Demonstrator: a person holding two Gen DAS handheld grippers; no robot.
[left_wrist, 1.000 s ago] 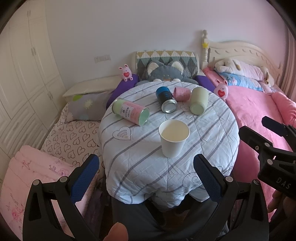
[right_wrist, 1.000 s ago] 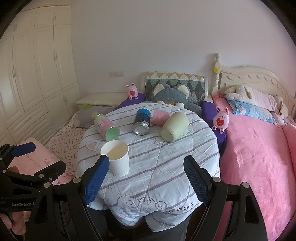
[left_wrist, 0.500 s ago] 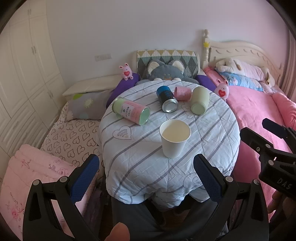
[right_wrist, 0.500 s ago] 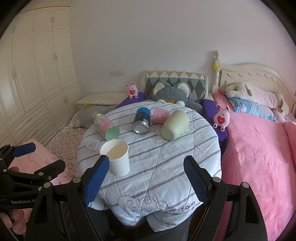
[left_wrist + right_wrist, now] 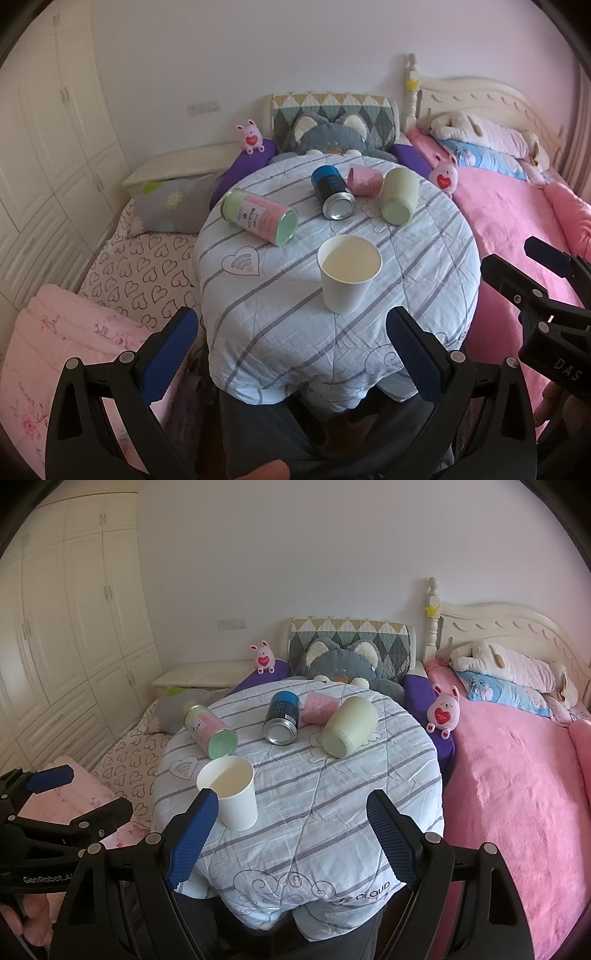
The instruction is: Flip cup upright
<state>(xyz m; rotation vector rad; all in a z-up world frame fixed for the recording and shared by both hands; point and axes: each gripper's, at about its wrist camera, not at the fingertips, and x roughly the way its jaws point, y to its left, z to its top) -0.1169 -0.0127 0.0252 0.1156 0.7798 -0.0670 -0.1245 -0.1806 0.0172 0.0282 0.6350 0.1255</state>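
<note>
Bedroom furniture surrounds a small round table (image 5: pixel 258 332) draped in a striped quilt, with a pink bed (image 5: pixel 517 794) to its right. On the near part of the table a white paper cup (image 5: pixel 347 284) stands upright, mouth up and empty as far as can be seen. Behind it lie four containers on their sides: a pink and green tin (image 5: pixel 260 216), a blue can (image 5: pixel 332 192), a small pink cup (image 5: pixel 365 180) and a pale green cup (image 5: pixel 398 197). The left gripper (image 5: pixel 291 354) and the right gripper (image 5: pixel 291 842) both hang short of the table edge, fingers spread wide, holding nothing. The paper cup looks finished, so the step in hand seems to be choosing another tipped cup. That calls for a reach past the paper cup without knocking it, closing across a lying cup's side, then rotating it onto its base.
</note>
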